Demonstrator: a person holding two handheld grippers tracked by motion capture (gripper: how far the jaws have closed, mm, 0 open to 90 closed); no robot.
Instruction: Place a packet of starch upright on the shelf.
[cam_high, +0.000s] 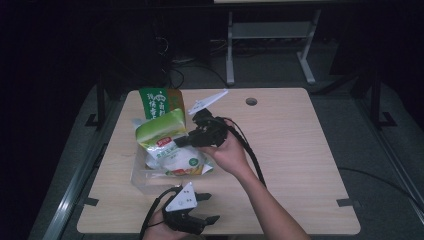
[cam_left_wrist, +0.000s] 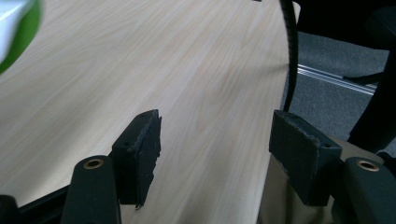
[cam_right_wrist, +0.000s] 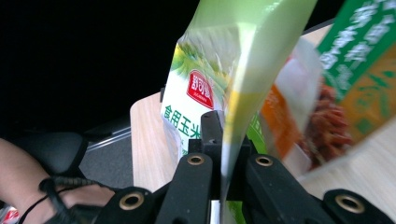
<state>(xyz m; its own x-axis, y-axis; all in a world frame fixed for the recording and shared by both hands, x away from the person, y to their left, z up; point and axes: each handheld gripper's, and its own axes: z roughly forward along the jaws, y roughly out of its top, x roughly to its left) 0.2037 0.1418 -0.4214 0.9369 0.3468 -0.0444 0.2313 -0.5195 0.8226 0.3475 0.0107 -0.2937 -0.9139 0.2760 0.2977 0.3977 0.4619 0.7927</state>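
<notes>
1. Right claw (cam_high: 181, 141) is clamped on the thin edge of the green-and-white pouch (cam_high: 161, 131), which hangs from its tips above the clear bin (cam_high: 142, 176); a slip could drop it onto the packets beneath.
2. Left claw (cam_high: 200, 207) stands open and empty near the surface (cam_high: 290, 150) edge, too far to catch.
3. Pouch looks glossy and limp, with a red label.
</notes>
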